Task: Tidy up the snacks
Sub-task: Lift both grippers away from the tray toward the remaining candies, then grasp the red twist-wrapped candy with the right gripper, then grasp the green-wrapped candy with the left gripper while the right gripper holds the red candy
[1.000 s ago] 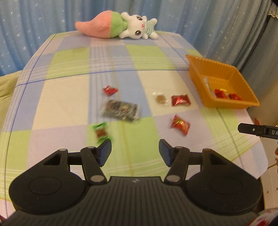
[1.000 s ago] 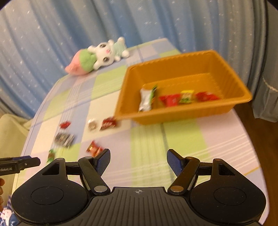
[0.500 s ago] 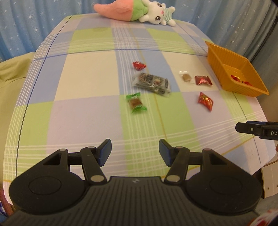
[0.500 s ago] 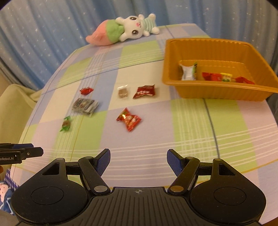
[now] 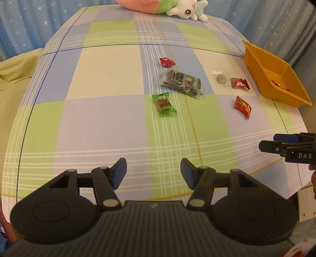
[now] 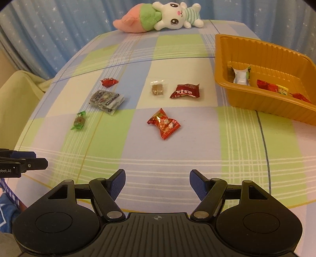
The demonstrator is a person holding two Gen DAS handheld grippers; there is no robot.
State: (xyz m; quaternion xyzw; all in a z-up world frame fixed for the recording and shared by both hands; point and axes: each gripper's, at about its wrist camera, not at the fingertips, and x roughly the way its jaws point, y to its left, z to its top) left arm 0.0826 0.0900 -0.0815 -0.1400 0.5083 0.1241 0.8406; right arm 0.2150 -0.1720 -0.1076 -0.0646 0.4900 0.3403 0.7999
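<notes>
Several wrapped snacks lie on the checked tablecloth: a green candy (image 5: 163, 103) (image 6: 79, 121), a silver packet (image 5: 182, 82) (image 6: 106, 99), a small red candy (image 5: 167, 62) (image 6: 109, 81), a clear brown sweet (image 5: 220, 77) (image 6: 157, 88), a red packet (image 5: 239, 83) (image 6: 185, 91) and a red candy (image 5: 243, 106) (image 6: 164, 123). An orange tray (image 5: 254, 63) (image 6: 223, 65) at the right holds several snacks. My left gripper (image 5: 153, 173) and right gripper (image 6: 157, 184) are open and empty near the table's front edge.
A plush rabbit with a pink and green body (image 5: 167, 7) (image 6: 160, 18) lies at the table's far edge. Blue starred curtains (image 6: 49, 29) hang behind. A green cushion (image 5: 13, 71) sits left of the table. Each gripper's fingers show at the other view's edge.
Both grippers have pulled back toward the table's front edge and lowered their view. The right one has swung left from the tray toward the loose snacks. Both stay open.
</notes>
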